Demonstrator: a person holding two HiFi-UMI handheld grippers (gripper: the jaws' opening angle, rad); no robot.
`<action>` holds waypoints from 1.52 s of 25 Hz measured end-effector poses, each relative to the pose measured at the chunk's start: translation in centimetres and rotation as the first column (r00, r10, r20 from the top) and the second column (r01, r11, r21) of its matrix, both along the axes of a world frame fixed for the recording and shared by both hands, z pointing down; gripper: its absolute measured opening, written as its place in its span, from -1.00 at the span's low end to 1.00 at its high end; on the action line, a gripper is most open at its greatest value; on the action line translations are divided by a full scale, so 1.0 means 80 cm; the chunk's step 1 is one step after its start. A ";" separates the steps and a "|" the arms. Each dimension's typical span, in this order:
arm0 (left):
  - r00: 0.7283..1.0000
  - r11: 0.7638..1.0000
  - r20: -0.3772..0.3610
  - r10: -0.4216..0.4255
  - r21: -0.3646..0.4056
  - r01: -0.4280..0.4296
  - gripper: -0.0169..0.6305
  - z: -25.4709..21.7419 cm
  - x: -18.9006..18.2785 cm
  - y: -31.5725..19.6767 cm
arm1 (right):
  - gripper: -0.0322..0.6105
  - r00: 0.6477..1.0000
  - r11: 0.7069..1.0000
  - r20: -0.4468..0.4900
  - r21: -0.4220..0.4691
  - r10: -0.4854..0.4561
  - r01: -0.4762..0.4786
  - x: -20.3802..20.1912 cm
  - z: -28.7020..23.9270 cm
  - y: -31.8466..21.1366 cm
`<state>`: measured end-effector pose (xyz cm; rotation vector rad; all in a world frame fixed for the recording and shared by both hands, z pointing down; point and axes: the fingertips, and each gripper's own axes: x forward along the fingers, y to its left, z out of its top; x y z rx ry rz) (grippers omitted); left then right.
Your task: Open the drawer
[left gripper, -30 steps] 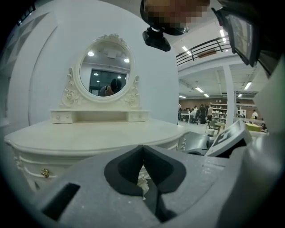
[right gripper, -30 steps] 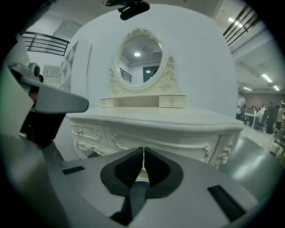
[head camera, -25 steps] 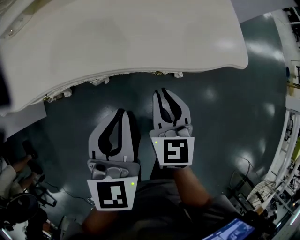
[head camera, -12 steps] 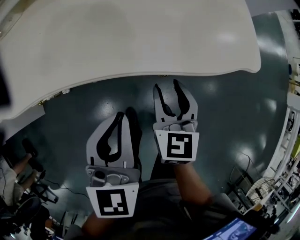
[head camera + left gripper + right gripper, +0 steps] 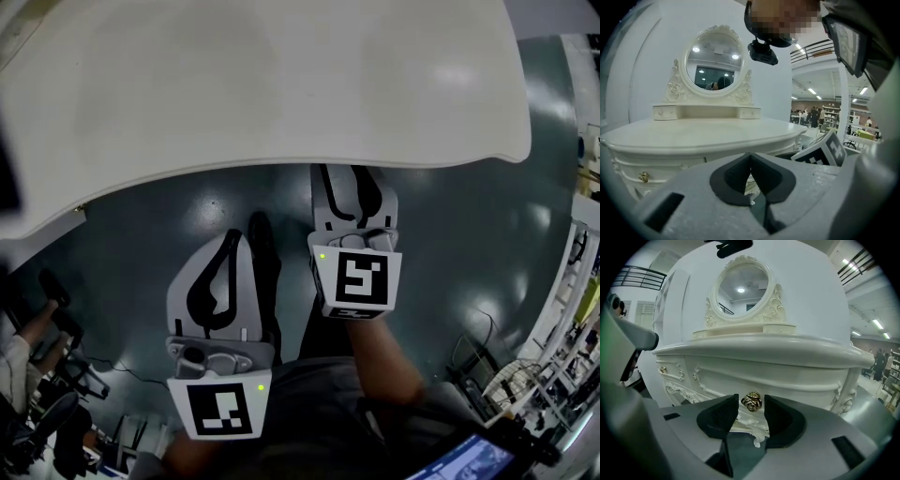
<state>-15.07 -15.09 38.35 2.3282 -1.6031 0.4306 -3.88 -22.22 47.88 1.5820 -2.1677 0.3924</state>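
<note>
Right claw (image 5: 353, 192) has spread and slid under tabletop edge (image 5: 234, 169), flanking knob (image 5: 751, 401)

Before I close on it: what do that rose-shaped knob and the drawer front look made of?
Knob: looks like brass-toned metal, polished. It glints gold with sharp highlights, though it may only be plated. Drawer front: probably wood or moulded board painted glossy ivory. Carved relief and a soft sheen show, but no grain is visible.

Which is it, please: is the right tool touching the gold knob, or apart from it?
Apart. In the right gripper view the knob sits between the open jaws of the right tool, with a thin gap on each side.
</note>
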 end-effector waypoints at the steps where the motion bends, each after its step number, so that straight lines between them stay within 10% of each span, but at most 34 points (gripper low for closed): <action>1: 1.000 1.000 0.002 0.000 -0.002 0.000 -0.90 0.000 0.000 -0.001 | -0.36 1.000 1.000 0.002 -0.001 0.001 -0.001 -0.001 0.000 -0.001; 38: 1.000 0.999 -0.012 -0.028 0.019 0.028 -0.90 -0.008 -0.016 0.004 | -0.52 0.997 0.997 0.022 -0.036 0.068 -0.067 0.008 0.008 0.029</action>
